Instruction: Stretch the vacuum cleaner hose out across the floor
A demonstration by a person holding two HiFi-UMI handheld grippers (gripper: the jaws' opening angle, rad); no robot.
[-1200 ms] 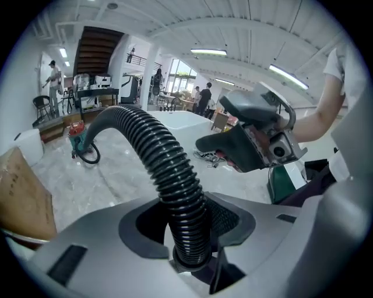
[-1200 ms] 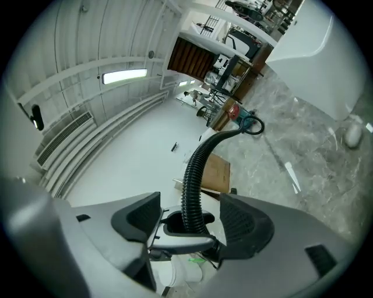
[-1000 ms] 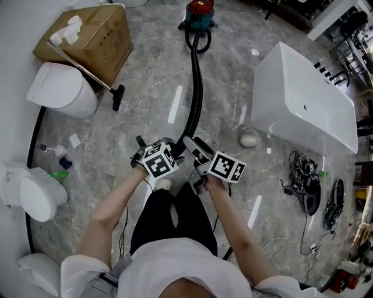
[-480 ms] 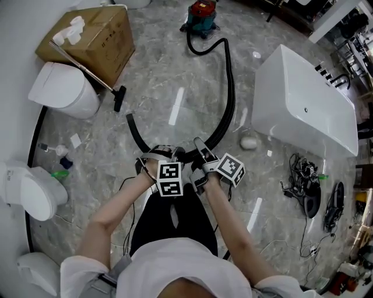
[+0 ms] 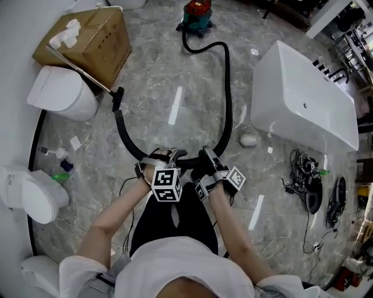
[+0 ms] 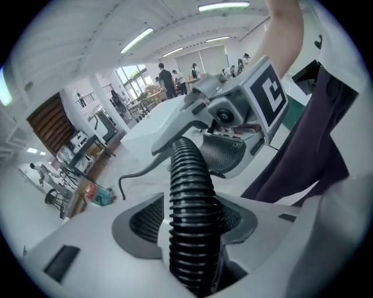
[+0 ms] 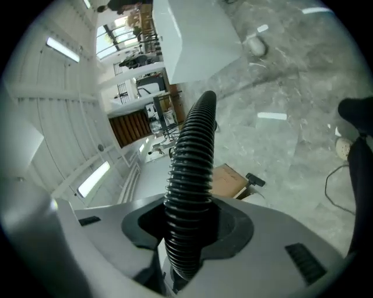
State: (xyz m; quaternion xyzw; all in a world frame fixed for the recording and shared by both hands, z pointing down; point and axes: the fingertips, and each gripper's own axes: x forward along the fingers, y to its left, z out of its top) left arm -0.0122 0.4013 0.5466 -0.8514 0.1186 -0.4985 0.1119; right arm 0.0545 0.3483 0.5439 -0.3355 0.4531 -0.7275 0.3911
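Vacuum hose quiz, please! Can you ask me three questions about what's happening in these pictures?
1. True or false: the black ribbed vacuum hose lies in one straight line.
2. What does the left claw grip? A the hose, B a towel, C nothing.
3. Which machine does the hose lead back to?
Key: 1 false, it bends in a loop. 2 A. 3 The red and teal vacuum cleaner.

Black ribbed hose [image 5: 228, 87] is seen on grey marbled floor [image 5: 157, 75]. Vacuum cleaner [image 5: 197, 13] is coloured red on top, apparently teal below. Bathtub [image 5: 303, 99] is white, box [image 5: 96, 35] brown. Black-and-white square patterns are shown on the marker cube [image 5: 166, 185].
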